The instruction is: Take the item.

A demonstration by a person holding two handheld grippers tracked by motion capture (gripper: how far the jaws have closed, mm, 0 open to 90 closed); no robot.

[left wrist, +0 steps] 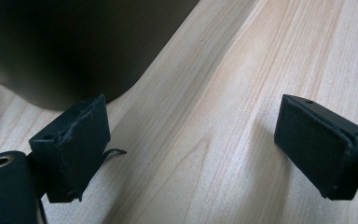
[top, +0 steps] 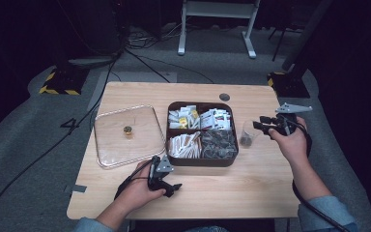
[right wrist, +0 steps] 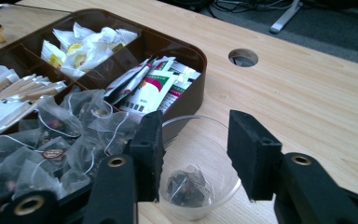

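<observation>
A brown divided box (top: 202,162) sits mid-table, holding white packets, paper sticks and mesh tea bags (right wrist: 51,140). Just right of it stands a clear plastic cup (top: 247,134) with one mesh tea bag (right wrist: 186,186) at its bottom. My right gripper (top: 262,123) is open, its jaws straddling the air just above the cup (right wrist: 200,135) with nothing between them. My left gripper (top: 173,188) rests low on the table in front of the box, open and empty (left wrist: 191,149). The box's dark wall (left wrist: 74,42) rises just beyond its left jaw.
A clear square lid (top: 111,142) with a gold knob (top: 127,130) lies flat left of the box. A cable hole (top: 224,96) sits near the table's far edge. Bare wood stretches along the front edge. Cables and white desk legs (top: 181,38) are on the floor behind.
</observation>
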